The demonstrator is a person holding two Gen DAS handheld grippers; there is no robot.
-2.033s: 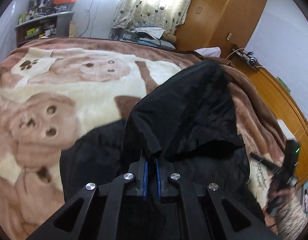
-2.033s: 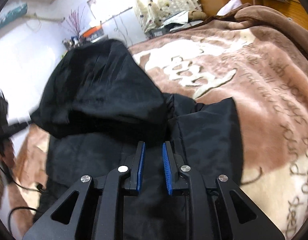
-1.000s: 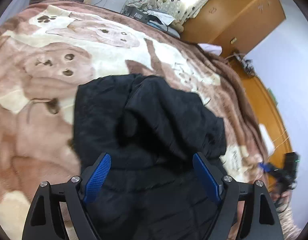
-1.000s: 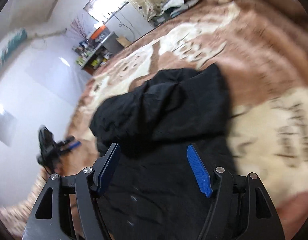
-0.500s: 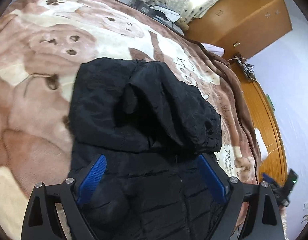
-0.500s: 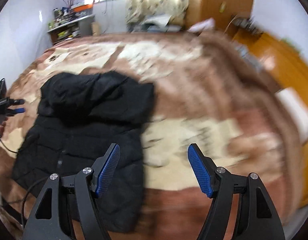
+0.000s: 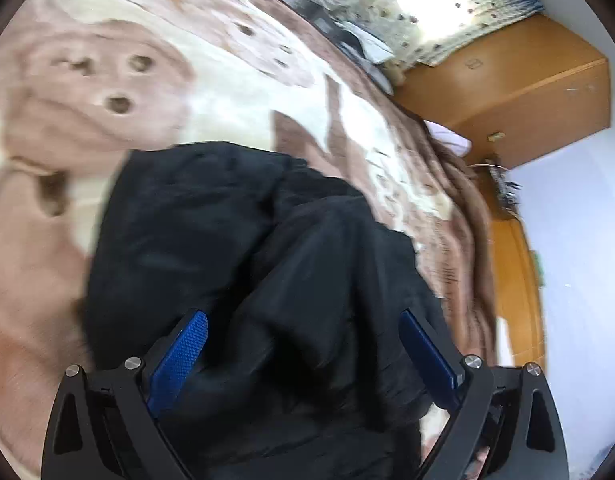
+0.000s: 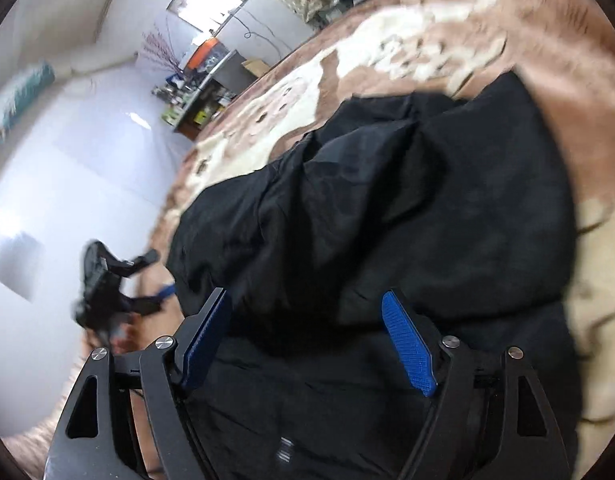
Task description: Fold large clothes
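Black jacket [image 7: 227, 240]; lower hem seemingly cut off

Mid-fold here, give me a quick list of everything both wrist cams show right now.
Jacket: one, black, lying bunched on the blanket, under both grippers.
Blanket: one, brown and cream with bear print, covering the bed.
Curtain: one, cream with dark spots, at the window.
Wardrobe: one, orange wood, far corner.
Shelf unit: one, cluttered, against the white wall.
Left gripper: black, blue pads, open.
Right gripper: black, blue pads, open.
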